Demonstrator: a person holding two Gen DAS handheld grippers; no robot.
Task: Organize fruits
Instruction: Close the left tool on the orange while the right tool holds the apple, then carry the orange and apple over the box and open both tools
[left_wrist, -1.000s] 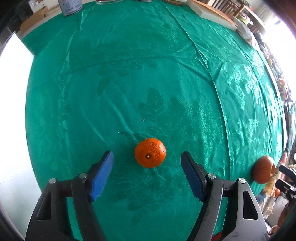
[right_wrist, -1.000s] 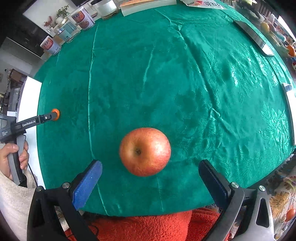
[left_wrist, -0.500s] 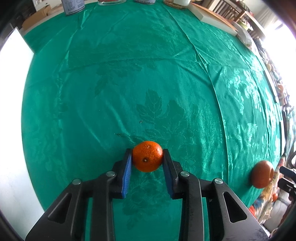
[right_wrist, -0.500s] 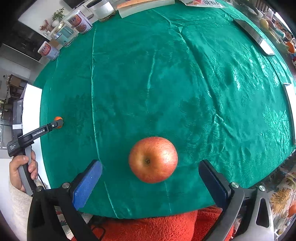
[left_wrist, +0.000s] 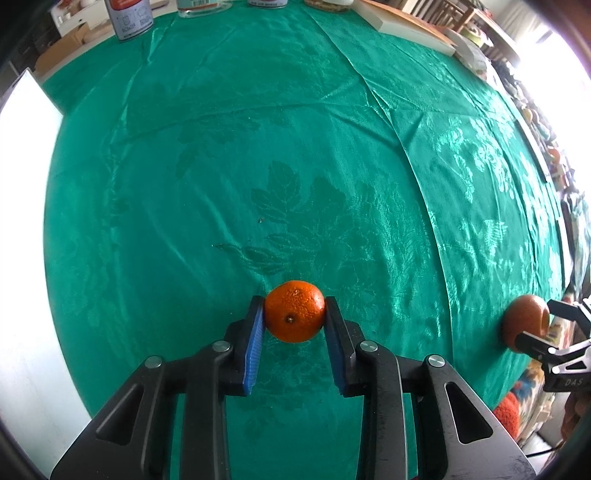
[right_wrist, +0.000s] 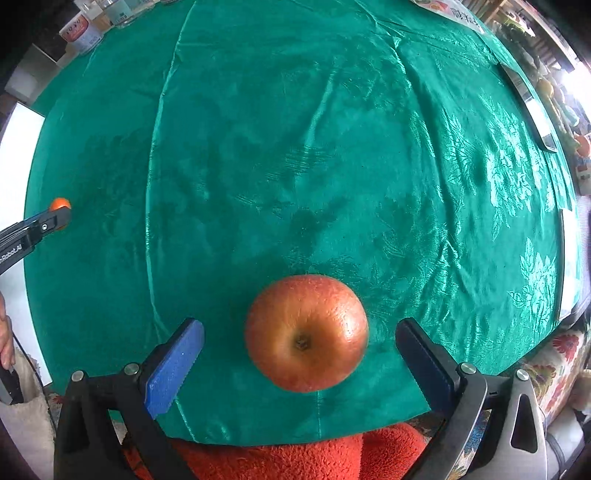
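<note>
1. Cans (left_wrist: 127, 16) sit at the far left edge of the table, at the rim of the green cloth (left_wrist: 295, 147). A bright white panel (left_wrist: 26, 184) runs down the left side past the cloth.
2. Left gripper (left_wrist: 294, 317) is clamped on the orange (left_wrist: 294, 315), blue pads (left_wrist: 255, 339) pressed on both sides of it. Orange is low on the cloth, stem dimple facing the camera. Can't tell if it's touching the cloth or just off it.
3. From the right wrist view you can spot that same orange (right_wrist: 60, 204) tiny at the far left, pinched at the tip of the left gripper (right_wrist: 59, 218), well apart from the apple.
4. Apple (right_wrist: 306, 332) sits on the cloth near the front table edge, stem end up.
5. Right gripper (right_wrist: 301, 343) is wide open, one finger on each side of the apple, neither pad touching it. Clear gap both sides.
6. Red fuzzy fabric (right_wrist: 295, 454) shows just below the table edge, under the apple.
7. In the left wrist view the apple (left_wrist: 524, 321) is at the far right edge with the right gripper's fingers (left_wrist: 532, 341) around it.
</note>
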